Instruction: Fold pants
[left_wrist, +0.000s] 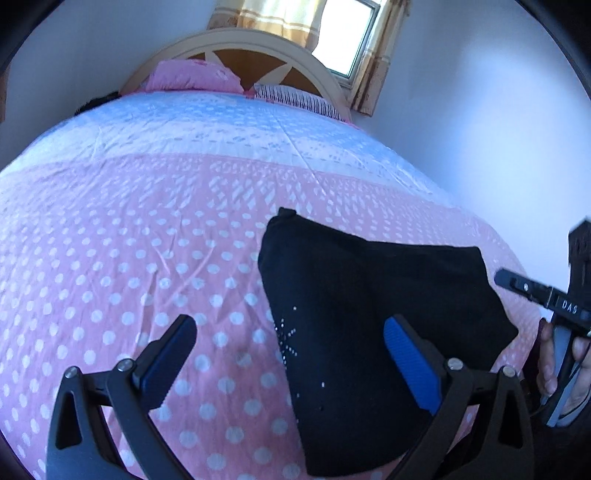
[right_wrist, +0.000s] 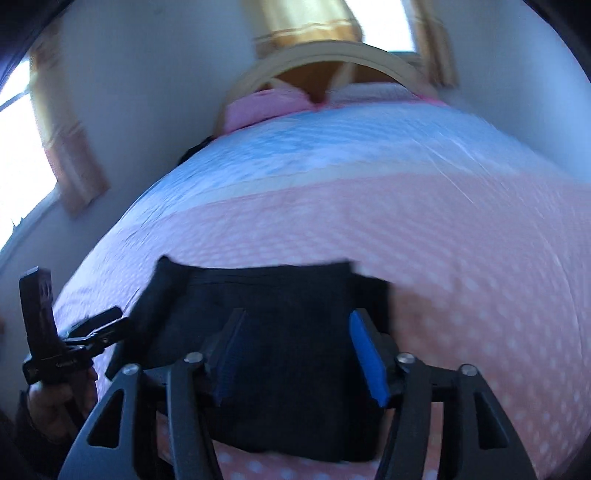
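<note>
Black pants (left_wrist: 354, 314), folded into a compact block with small sparkly studs, lie flat on a pink polka-dot bedspread (left_wrist: 129, 240). My left gripper (left_wrist: 291, 328) hovers above their left edge, open and holding nothing; its right blue pad is over the cloth, its left over the bedspread. The right gripper (left_wrist: 517, 280) shows at the far right in this view, held by a hand. In the right wrist view, blurred by motion, the pants (right_wrist: 280, 295) lie under my right gripper (right_wrist: 297, 325), which is open and holds nothing. The left gripper (right_wrist: 107, 321) appears there at the left edge.
The bed runs far ahead to a cream and brown headboard (left_wrist: 258, 48) with a pink pillow (left_wrist: 192, 75) and a striped pillow (left_wrist: 295, 98). White walls flank the bed. A curtained window (left_wrist: 347, 33) sits behind the headboard, another window (right_wrist: 18, 158) at the left.
</note>
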